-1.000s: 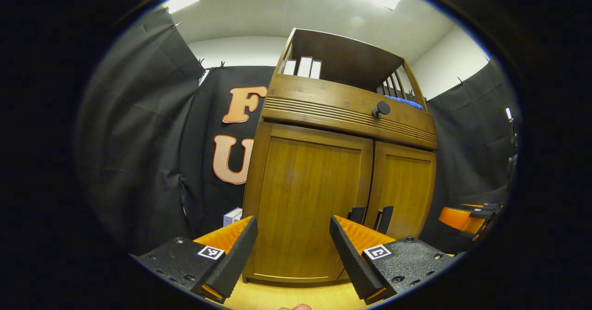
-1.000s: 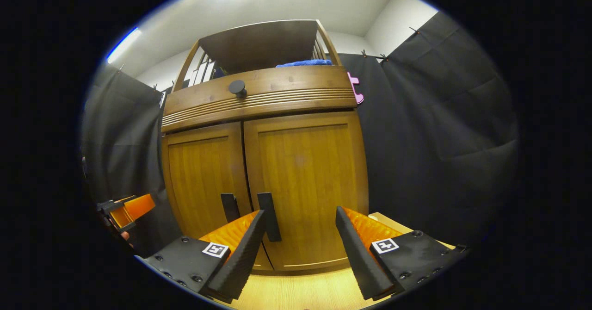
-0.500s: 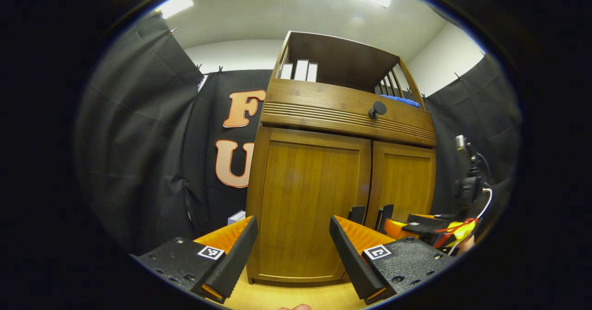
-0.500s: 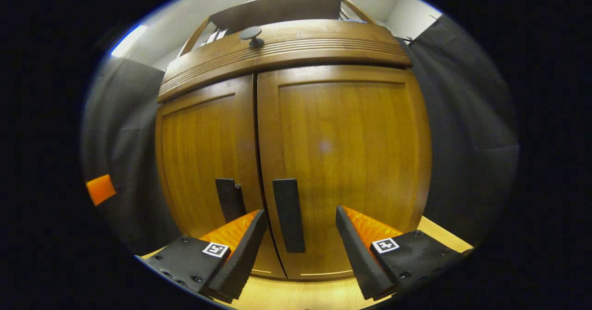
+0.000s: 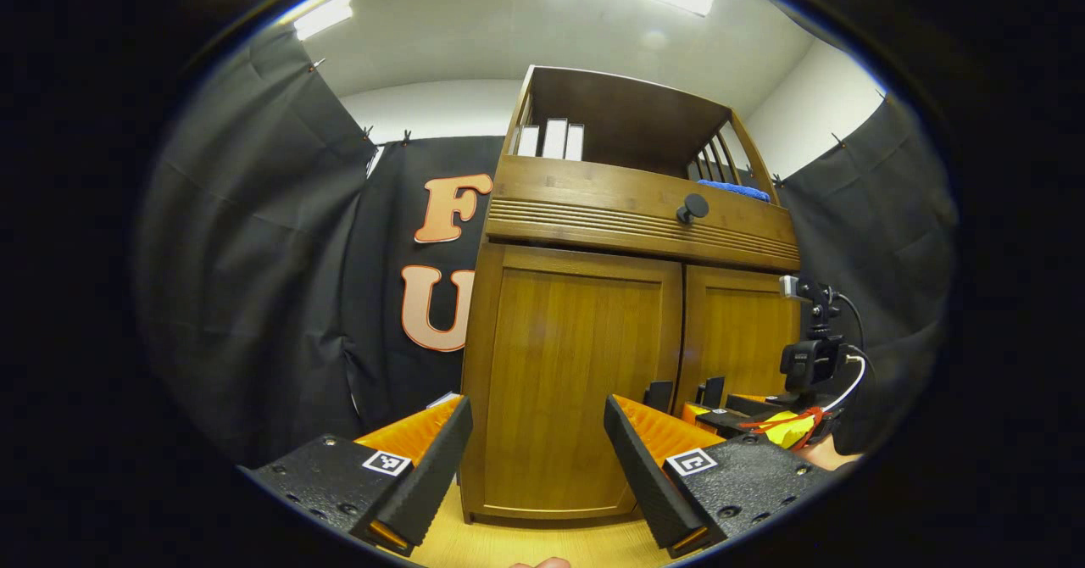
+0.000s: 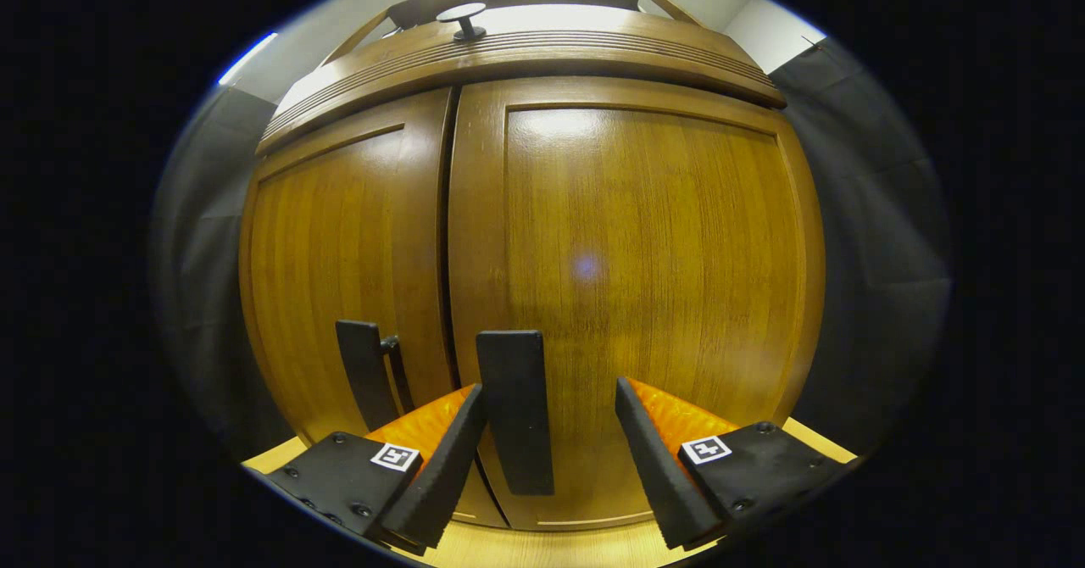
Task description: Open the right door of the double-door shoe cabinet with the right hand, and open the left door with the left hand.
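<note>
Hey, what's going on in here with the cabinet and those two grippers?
A person is working to open a wooden shoe cabinet. Both doors are shut. The right gripper, open, sits close to the right door with that door's black handle between its fingers, not yet clamped. The left gripper, also open, faces the left door from farther back.

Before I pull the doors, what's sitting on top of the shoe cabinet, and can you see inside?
On the cabinet, the open top shelf holds three white upright boxes at left and something blue at right. Both doors are shut, so the inside is hidden.
</note>
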A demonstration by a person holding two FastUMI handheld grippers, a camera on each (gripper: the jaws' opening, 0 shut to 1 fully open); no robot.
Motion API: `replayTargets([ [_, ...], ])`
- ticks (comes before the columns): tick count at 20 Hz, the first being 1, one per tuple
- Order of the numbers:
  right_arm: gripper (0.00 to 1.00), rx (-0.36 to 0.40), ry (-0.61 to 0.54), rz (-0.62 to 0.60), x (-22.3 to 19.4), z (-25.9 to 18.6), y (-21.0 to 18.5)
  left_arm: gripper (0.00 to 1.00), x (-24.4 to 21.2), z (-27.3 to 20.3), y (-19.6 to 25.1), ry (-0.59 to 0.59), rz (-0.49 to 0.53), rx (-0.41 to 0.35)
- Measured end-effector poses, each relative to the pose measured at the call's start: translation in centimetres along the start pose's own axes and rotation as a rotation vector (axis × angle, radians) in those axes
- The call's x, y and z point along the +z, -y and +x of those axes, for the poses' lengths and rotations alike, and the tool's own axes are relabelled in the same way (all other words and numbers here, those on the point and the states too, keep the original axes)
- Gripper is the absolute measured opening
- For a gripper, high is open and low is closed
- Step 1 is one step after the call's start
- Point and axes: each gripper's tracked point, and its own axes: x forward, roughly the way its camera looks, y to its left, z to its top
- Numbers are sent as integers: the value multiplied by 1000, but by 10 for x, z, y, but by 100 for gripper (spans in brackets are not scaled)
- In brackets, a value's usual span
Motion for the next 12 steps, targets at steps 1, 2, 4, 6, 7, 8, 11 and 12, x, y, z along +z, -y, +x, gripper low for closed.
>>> replayTargets([
  [1, 97, 22, -7, 20, -1, -1, -3, 92, 0, 0, -1, 2, -2, 4],
  [2, 98, 30, -6, 38, -1, 3, -4, 94, -2, 0, -3, 1, -3, 6],
  [4, 84, 46, -3, 61, -3, 1, -2, 92, -3, -1, -6, -1, 4, 4],
  [6, 98, 58, -2, 77, -5, 2, 0, 92, -2, 4, -7, -1, 19, 3],
  [7, 88, 60, -4, 78, -6, 3, 0, 94, -1, 3, -7, 1, 24, 2],
  [8, 85, 72, -11, 78, -6, 3, -3, 92, 1, 2, -6, 5, 26, -1],
  [11, 64, 129, -45, 52, -9, 6, -22, 94, 2, 2, 1, 1, 31, -18],
  [12, 55, 126, -47, 33, -9, 4, -22, 94, 3, 1, 4, 3, 29, -24],
])
